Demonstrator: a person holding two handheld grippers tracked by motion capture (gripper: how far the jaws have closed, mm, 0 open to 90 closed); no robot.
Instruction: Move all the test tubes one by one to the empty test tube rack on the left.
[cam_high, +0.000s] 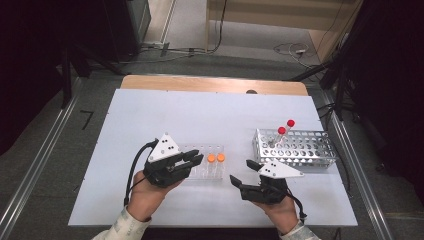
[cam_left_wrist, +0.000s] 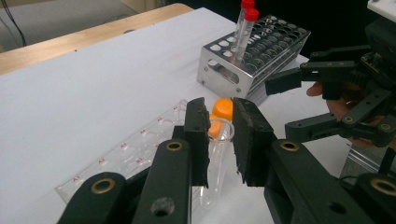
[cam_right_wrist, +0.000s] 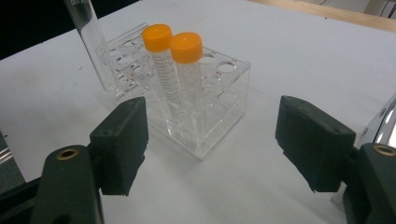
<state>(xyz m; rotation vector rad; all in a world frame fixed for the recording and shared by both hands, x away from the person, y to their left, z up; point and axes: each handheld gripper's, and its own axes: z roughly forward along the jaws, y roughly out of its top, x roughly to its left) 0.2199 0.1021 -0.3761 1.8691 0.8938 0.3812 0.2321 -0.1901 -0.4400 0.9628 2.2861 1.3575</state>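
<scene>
My left gripper (cam_high: 198, 159) (cam_left_wrist: 219, 116) is shut on a clear uncapped tube (cam_left_wrist: 218, 158), held tilted over the clear plastic rack (cam_high: 212, 173) (cam_left_wrist: 140, 144). The same tube (cam_right_wrist: 91, 42) rises at the rack's far left in the right gripper view. Two orange-capped tubes (cam_high: 211, 158) (cam_right_wrist: 157, 37) stand side by side in the rack's right end (cam_right_wrist: 219, 107). To the right of the rack, my right gripper (cam_high: 240, 171) (cam_right_wrist: 212, 135) is open, its jaws wide apart and pointing at the rack with nothing between them. It also appears, open, in the left gripper view (cam_left_wrist: 285, 107).
A metal tube rack (cam_high: 300, 150) (cam_left_wrist: 247, 60) stands at the right of the white table and holds two red-capped tubes (cam_high: 281, 131) (cam_left_wrist: 251, 14). The table's wooden edge (cam_high: 215, 84) runs along the back.
</scene>
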